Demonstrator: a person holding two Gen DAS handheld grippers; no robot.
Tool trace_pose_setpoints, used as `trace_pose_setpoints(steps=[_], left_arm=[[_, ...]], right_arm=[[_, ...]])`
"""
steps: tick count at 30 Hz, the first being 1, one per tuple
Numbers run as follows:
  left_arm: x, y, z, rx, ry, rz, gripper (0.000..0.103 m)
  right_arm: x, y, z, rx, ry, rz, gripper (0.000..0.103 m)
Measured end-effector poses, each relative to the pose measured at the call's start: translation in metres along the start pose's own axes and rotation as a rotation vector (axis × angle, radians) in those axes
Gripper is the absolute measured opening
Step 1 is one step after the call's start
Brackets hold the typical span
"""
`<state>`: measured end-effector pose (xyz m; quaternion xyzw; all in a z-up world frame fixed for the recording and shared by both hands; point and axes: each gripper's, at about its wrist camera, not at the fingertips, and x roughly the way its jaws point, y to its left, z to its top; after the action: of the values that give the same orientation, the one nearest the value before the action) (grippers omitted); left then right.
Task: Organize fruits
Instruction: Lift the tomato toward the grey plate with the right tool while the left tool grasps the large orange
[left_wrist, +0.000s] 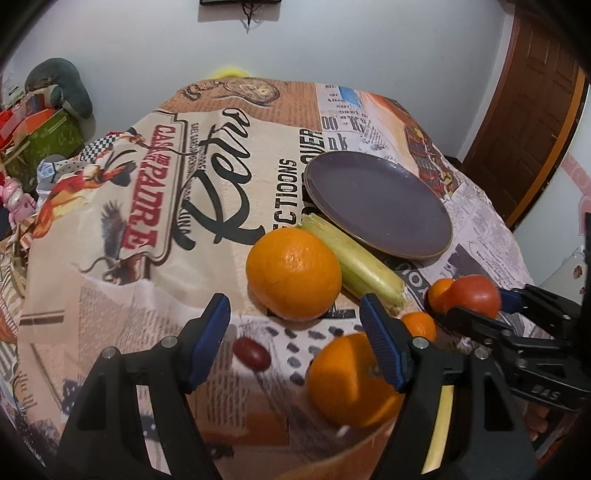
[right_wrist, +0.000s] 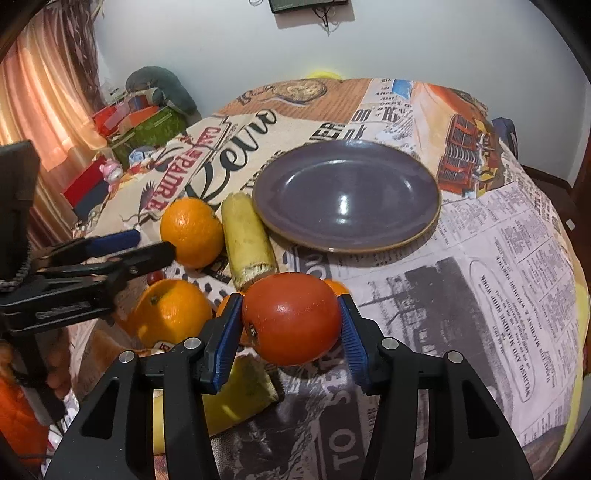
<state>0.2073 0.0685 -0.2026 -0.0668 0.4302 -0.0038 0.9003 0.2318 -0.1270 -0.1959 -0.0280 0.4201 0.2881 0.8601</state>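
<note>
Right gripper: blue pads pressed on either side of a red-orange tomato, pinching it just above the printed tablecloth. No earlier frame to compare.

Left gripper: jaws spread, nothing between the pads. A large orange sits just beyond the fingertips at 12 o'clock. A second orange lies under and partly behind the gripper's right finger, at about 5 o'clock from the first. A small dark red fruit, kind unclear, lies on the cloth below the open jaws.

Purple plate: bare, at 12 o'clock from the held tomato, well apart from it. A pale yellow-green corn cob in husk lies touching or just beside the plate's rim at 9 o'clock, between plate and large orange. A small mandarin rests at 5 o'clock from the cob's cut end.

Left-wrist view shows the tomato at 4 o'clock from the plate, another small orange fruit just beside it.
</note>
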Motion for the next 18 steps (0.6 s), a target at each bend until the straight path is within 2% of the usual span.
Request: trace_pose_setpoints(steps=[5,13,15,18], left_arm=[[0.02,0.004,0.008,-0.027,0.034,0.013,0.073],[0.034,0.003,0.015,-0.027,0.036,0.004,0.073],[0.035,0.003,0.016,-0.025,0.029,-0.003,0.067],[0.034,0.002,0.016,-0.015,0.024,-0.004,0.066]], right_arm=[[-0.003,-0.005,0.008,0.008,-0.023,-0.007,0.047],[0.0,-0.01,0.013,0.016,-0.024,-0.007,0.047],[0.001,-0.011,0.014,0.019,-0.023,-0.004,0.047],[0.002,-0.012,0.014,0.019,-0.026,-0.007,0.047]])
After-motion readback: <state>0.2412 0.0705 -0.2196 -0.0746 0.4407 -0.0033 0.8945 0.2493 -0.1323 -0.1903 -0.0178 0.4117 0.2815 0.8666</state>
